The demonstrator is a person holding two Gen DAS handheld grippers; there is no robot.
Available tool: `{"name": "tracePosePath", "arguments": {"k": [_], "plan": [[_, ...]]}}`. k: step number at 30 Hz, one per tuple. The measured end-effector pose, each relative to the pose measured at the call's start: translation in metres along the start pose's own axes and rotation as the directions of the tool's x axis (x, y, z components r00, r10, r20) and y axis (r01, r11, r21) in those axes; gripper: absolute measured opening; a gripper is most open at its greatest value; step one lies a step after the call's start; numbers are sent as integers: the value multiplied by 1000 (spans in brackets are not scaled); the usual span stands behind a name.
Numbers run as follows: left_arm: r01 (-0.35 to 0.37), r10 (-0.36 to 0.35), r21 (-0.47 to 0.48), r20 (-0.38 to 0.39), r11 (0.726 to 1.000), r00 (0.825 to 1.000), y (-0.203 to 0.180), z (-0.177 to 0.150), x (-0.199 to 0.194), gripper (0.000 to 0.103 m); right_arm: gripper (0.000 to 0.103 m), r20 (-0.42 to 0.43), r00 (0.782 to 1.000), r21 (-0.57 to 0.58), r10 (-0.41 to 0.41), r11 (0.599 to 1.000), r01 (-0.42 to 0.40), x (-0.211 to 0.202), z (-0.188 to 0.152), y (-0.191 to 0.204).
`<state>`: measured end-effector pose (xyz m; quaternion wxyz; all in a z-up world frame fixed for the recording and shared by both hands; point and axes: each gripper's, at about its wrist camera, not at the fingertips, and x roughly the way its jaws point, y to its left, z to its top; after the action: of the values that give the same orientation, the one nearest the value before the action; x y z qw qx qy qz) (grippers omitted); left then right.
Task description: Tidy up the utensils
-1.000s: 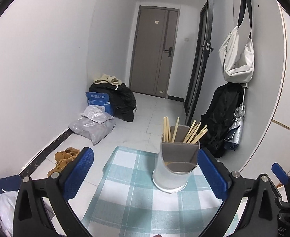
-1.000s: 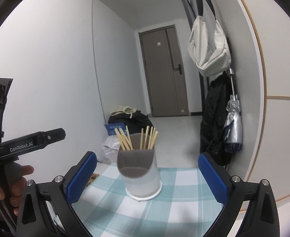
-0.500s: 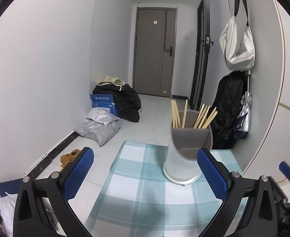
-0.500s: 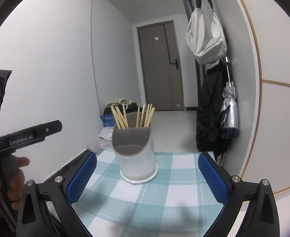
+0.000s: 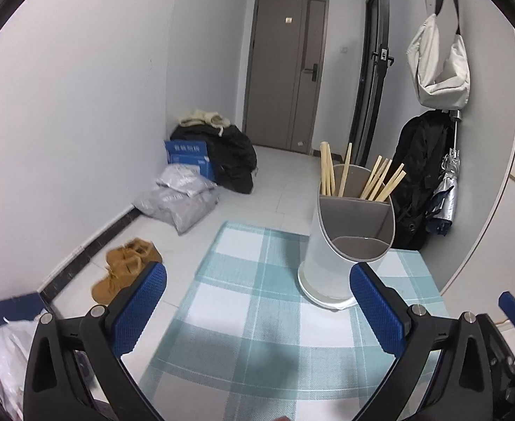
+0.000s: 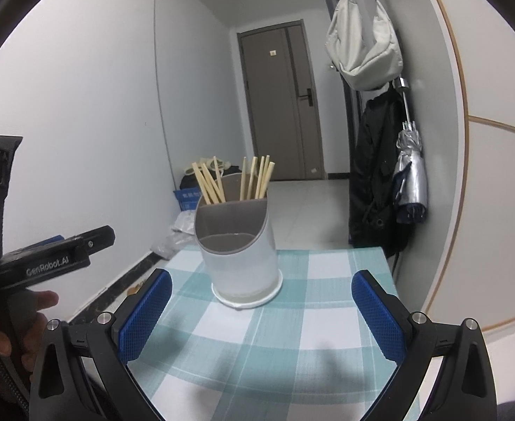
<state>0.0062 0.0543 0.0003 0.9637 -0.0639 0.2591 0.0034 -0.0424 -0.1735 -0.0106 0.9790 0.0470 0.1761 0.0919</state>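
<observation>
Left of the holder, on the floor past the cloth edge: tan shoes, grey bags, blue box. None of it task-related.

Left gripper hangs over the checked tablecloth, fingers wide apart, nothing between them. From this cam the holder sits ahead and to the right, just beyond the right-hand blue pad, so it lies off-centre.

Holder itself: white cylinder w/ grey slanted insert, upright on the cloth near the far edge. Chopsticks stand in its rear section in two bunches, one leaning left, one nearly vertical; long axes roughly upright. Front section looks empty, tho the rim hides its bottom.

Right gripper also has fingers spread, holding nothing. Holder is straight ahead, approx centred between the pads, clear gap of cloth in between. Right of the holder: wall w/ black coat, folded umbrella, pale bag.

No loose utensils visible on the cloth, so sorting looks done or nearly so. If the holder needs moving, right gripper is better lined up: straight push forward, close on the body.
</observation>
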Motion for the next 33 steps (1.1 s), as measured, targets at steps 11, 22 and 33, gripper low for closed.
{"name": "tracePosePath", "arguments": {"k": [11,22,33], "plan": [[-2,1,13,25,1000,1000,0,-1,-6,102,103,-6,1000,12,-2,1000,2,1,0,-2],[16,-16,28,9,999,1000,-4,-3,-5,102,103,-14,1000,12,-12,1000,12,2,-2,-3],[20,-21,39,17,999,1000,-5,-4,-6,102,103,-19,1000,4,-15,1000,15,2,-5,1]]}}
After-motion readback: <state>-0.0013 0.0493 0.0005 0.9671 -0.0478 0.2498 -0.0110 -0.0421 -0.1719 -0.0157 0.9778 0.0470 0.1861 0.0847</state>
